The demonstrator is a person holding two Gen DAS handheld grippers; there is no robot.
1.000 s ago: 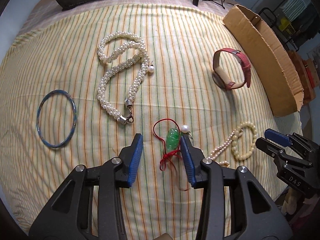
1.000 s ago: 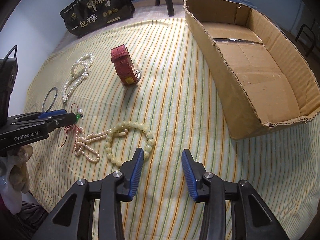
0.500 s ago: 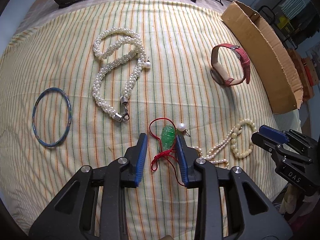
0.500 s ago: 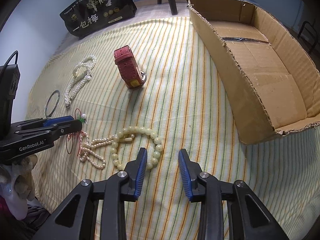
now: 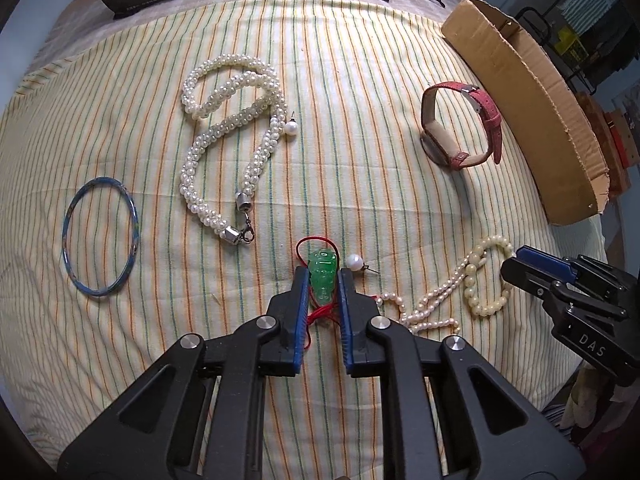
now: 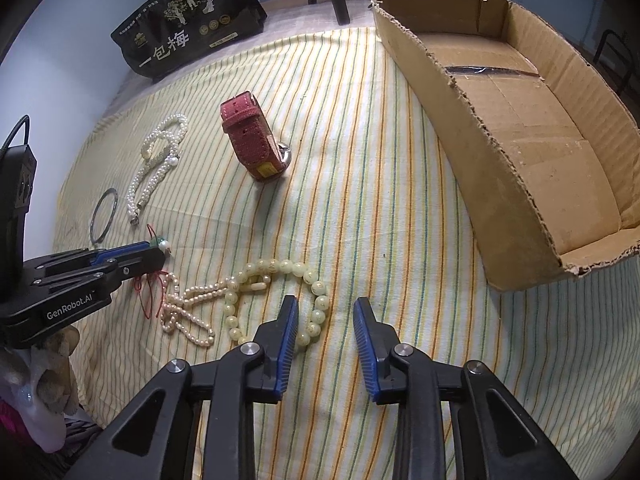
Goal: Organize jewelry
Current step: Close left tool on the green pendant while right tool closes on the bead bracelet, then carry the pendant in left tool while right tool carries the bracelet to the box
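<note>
My left gripper [image 5: 324,276] is shut on a green jade pendant [image 5: 322,274] with a red cord [image 5: 316,316], which lies on the striped cloth. A pearl earring [image 5: 355,262] lies just right of it. My right gripper [image 6: 325,312] is open and empty, low over a pale bead bracelet [image 6: 280,268] whose right side lies by its left finger. A thin pearl strand [image 6: 188,312] lies left of the bracelet. The left gripper also shows in the right wrist view [image 6: 158,254].
A thick pearl necklace [image 5: 224,128], a second pearl earring [image 5: 291,128], a blue bangle [image 5: 100,236] and a red watch [image 5: 460,128] lie on the cloth. An open cardboard box [image 6: 520,128] stands at the right. A black packet [image 6: 188,20] stands at the back.
My left gripper moved forward and closed its fingers on the green pendant. My right gripper moved a little forward to the bead bracelet and narrowed slightly, then stayed open.
</note>
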